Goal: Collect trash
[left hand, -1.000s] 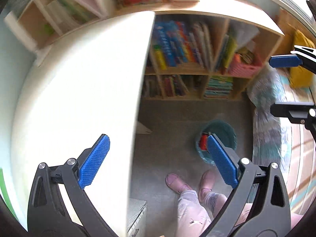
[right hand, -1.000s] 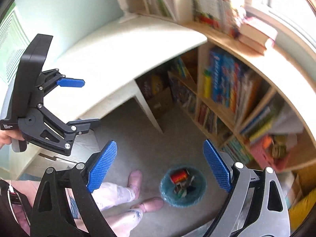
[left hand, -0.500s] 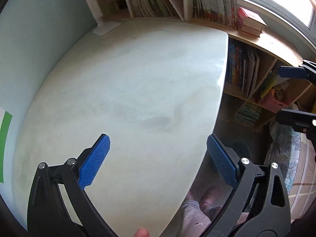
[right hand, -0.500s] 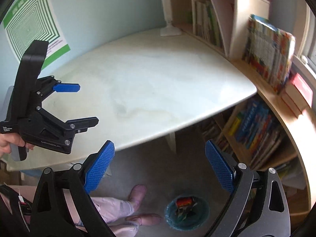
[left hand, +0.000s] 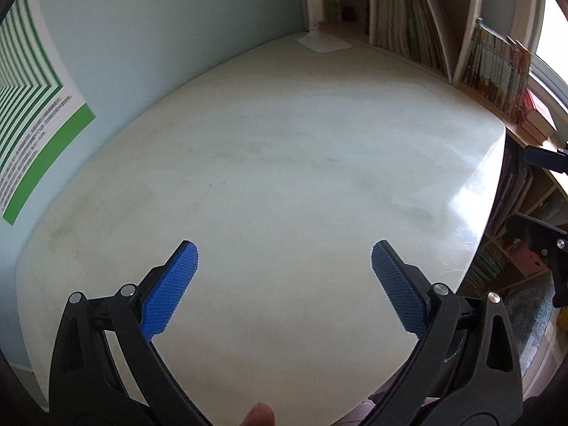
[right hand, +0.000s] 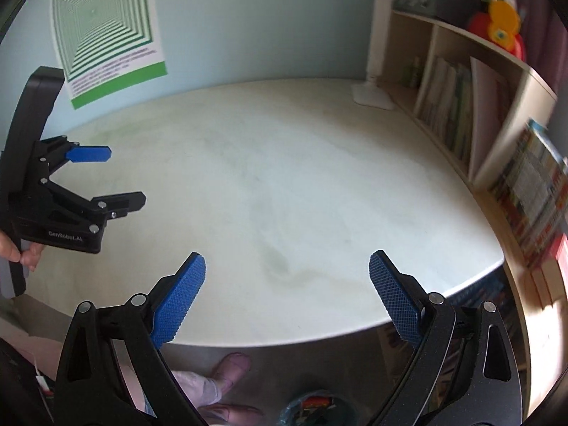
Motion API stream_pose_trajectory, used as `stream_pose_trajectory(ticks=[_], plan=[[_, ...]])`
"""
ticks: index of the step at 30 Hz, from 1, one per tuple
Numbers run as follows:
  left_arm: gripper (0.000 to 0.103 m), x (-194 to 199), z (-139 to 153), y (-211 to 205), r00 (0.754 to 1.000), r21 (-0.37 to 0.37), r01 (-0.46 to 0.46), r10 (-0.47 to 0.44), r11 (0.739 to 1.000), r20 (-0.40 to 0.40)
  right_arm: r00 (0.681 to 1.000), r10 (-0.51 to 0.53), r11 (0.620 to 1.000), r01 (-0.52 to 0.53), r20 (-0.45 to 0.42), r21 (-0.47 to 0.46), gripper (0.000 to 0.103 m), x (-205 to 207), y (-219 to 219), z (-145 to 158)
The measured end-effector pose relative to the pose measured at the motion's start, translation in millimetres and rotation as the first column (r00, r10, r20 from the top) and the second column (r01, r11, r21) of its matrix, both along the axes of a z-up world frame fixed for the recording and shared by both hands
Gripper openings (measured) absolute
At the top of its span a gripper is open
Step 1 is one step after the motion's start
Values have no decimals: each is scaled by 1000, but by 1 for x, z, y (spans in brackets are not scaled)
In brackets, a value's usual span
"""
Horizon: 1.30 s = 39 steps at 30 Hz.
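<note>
1. Left gripper (left hand: 284, 266): blue pads spread wide, released, nothing between them; hangs over the near part of the desk (left hand: 301, 163).
2. Right gripper (right hand: 287, 273): also spread wide and released, nothing held; hangs above the desk's near edge.
3. Left gripper shows again in the right wrist view, off to the right gripper's left, jaws apart, a hand (right hand: 21, 252) gripping its handle from below.
4. Right gripper's two fingers (left hand: 543, 158) poke in at the right edge of the left wrist view, apart from each other.
5. Fingertip (left hand: 261, 415) at the bottom edge of the left view, just behind the left gripper.
6. Desk surface ahead of both grippers is pale, faintly marbled, with glare toward its right edge.
7. Trash bin (right hand: 312, 408): teal, on the floor below and behind the right gripper's pads, under the desk's near edge; red and dark bits inside, contents too small to name.
8. Person's foot in a pink shoe (right hand: 230, 365) on the floor beside the bin, to its left.
9. Far ahead: white lamp base (right hand: 371, 97) at the desk's back corner.
10. Wooden bookshelf (right hand: 458, 113) with books runs along the right beyond the desk.
11. Green-striped poster (right hand: 103, 32) on the blue wall, far ahead-left.
</note>
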State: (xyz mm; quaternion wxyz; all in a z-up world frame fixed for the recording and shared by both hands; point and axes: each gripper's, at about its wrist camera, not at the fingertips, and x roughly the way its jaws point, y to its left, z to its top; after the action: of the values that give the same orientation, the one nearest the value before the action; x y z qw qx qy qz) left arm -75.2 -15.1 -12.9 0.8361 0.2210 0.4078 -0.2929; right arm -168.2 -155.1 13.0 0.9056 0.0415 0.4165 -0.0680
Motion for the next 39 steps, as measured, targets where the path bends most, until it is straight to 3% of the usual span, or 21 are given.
stream_pose_trajectory(ticks=[7,17,27,39], plan=[[96,23,2,51,982,-31,-188,188,982,11,992,127,991,-127,0,32,93,46,32,3],[96,39,-3,101,927,-62,-374,375,925,-3,961,275,959,-275,12,65,93,96,70,4],[96,49,-4,134,876,-72,-483,482,873,-25,934,358,930,-357,-2,88,93,126,93,0],[96,60,-9,152,855,-80,-518,516,851,-46,924,381,921,-378,-19,95,93,145,104,0]])
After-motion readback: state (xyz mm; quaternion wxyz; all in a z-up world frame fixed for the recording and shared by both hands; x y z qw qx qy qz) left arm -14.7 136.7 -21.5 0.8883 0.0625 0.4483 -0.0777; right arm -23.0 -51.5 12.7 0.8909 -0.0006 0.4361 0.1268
